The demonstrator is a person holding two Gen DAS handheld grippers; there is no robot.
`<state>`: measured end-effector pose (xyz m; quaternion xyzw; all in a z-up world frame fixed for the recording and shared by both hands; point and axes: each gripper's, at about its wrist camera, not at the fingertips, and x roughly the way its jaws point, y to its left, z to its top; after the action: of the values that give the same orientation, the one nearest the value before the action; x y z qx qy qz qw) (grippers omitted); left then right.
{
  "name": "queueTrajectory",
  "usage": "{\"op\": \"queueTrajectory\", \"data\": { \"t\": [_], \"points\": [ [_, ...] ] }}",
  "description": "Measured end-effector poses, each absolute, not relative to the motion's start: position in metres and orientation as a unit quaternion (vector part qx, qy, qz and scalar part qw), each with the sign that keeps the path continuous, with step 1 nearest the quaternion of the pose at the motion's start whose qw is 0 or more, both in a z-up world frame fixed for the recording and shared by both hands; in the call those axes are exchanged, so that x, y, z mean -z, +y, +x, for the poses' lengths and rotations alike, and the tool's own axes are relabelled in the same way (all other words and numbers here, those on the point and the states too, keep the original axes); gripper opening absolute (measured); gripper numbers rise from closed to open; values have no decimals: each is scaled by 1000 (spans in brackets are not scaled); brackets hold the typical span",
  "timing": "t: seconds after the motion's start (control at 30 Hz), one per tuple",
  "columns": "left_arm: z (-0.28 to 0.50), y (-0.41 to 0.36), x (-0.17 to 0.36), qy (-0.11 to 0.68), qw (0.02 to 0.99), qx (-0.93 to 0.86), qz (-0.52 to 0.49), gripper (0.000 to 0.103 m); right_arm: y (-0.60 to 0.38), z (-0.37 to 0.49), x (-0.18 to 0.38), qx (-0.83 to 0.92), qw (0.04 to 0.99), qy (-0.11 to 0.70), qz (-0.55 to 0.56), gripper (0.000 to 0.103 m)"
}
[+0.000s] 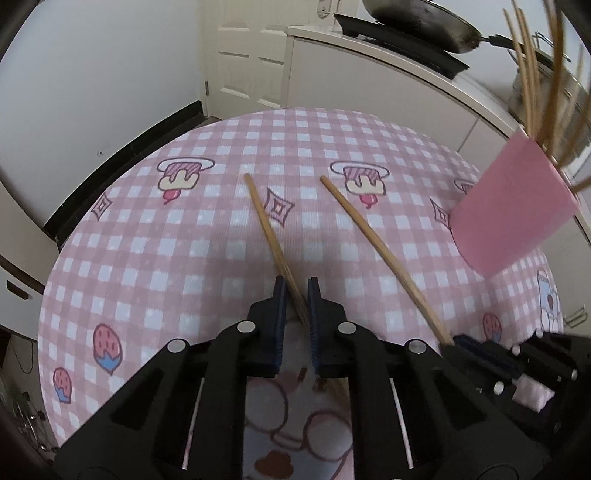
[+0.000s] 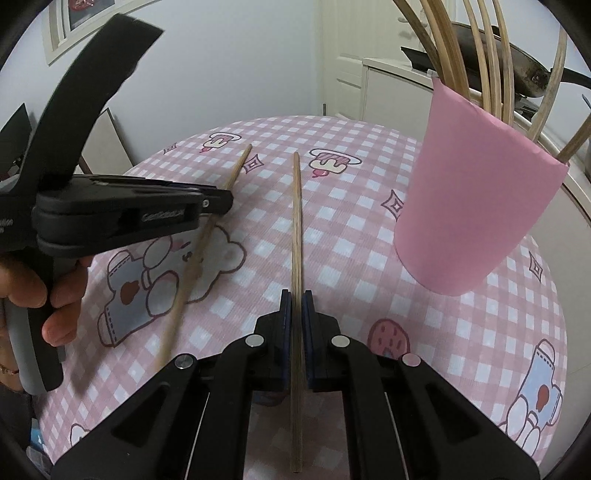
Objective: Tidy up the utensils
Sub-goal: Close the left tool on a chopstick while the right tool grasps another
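Observation:
Two wooden chopsticks lie apart on the pink checked tablecloth (image 1: 147,240). My left gripper (image 1: 295,284) is shut on the near part of the left chopstick (image 1: 264,218), which runs slantwise between the pads. In the right wrist view the left gripper (image 2: 225,201) shows from the side, over that chopstick (image 2: 236,166). My right gripper (image 2: 296,295) is shut on the other chopstick (image 2: 296,221), which points straight ahead and sticks out behind the jaws. The left wrist view shows the right gripper (image 1: 458,339) at the end of its chopstick (image 1: 362,221). A pink cup (image 2: 476,199) holding several chopsticks stands at the right, and it also appears as the pink cup (image 1: 513,210).
The table is round, and its edge curves away at the far side and left. Behind it stands a white counter (image 1: 369,74) with a dark frying pan (image 1: 417,22), and a white door (image 1: 251,62) beside it. A person's hand (image 2: 22,291) grips the left gripper's handle.

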<state>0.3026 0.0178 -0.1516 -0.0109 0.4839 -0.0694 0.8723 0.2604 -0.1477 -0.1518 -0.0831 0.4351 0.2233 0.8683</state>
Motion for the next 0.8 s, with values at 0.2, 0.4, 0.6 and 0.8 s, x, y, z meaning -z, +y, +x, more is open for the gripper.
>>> {"op": "queueTrajectory", "data": {
  "t": [0.2, 0.4, 0.6, 0.8],
  "points": [
    [269, 29, 151, 486, 870, 83, 8, 7, -148, 249, 151, -239, 859, 446, -80, 5],
    [241, 35, 150, 488, 868, 91, 24, 7, -141, 234, 149, -246, 848, 459, -98, 5],
    [246, 38, 148, 490, 868, 84, 2, 7, -134, 235, 150, -242, 849, 459, -100, 5],
    [261, 34, 144, 488, 869, 83, 6, 8, -127, 252, 151, -241, 852, 457, -91, 8]
  ]
}}
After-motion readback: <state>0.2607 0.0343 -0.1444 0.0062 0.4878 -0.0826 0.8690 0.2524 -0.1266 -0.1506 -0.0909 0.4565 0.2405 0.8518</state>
